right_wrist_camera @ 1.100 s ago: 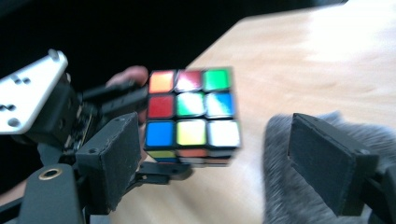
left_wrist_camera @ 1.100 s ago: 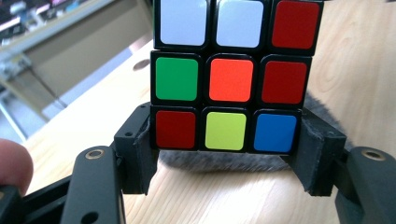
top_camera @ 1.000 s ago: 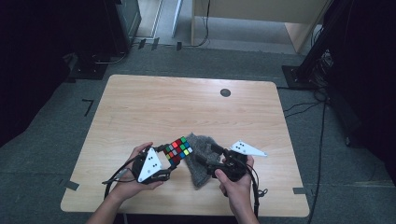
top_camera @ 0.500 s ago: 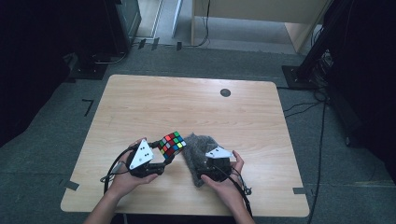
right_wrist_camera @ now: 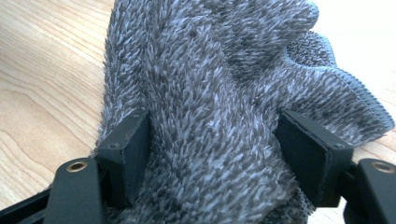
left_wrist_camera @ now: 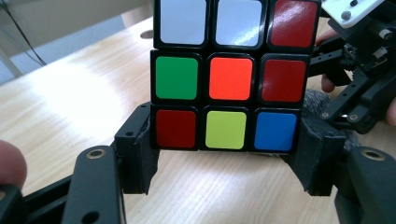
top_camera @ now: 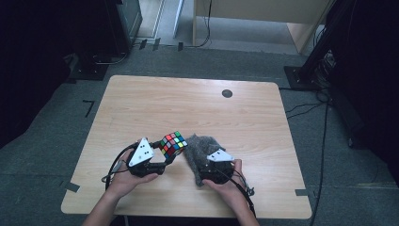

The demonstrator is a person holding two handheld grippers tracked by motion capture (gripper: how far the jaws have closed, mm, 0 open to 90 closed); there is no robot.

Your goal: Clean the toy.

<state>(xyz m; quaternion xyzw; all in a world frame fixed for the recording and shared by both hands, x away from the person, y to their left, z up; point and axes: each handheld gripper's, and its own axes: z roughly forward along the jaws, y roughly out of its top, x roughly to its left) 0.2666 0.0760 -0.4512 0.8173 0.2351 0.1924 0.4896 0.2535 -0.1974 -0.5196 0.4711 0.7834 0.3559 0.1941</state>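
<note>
Right gripper (top_camera: 207, 162) near tabletop (top_camera: 197, 106) edge, jaws just been closing around bunched grey cloth (right_wrist_camera: 219, 107), pads pressing into pile. Left gripper (left_wrist_camera: 226, 163) clamped on cube (left_wrist_camera: 227, 74) bottom row, cube tilted just off tabletop, touching cloth beside it. Risk: grip low on cube, so wiping push may pivot or pop it out; fluffy cloth may slip through jaws if squeeze stays loose.

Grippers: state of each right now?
Left gripper: shut on the cube.
Right gripper: fingers have just been closing, now pressing the grey cloth bunched between them.
</note>
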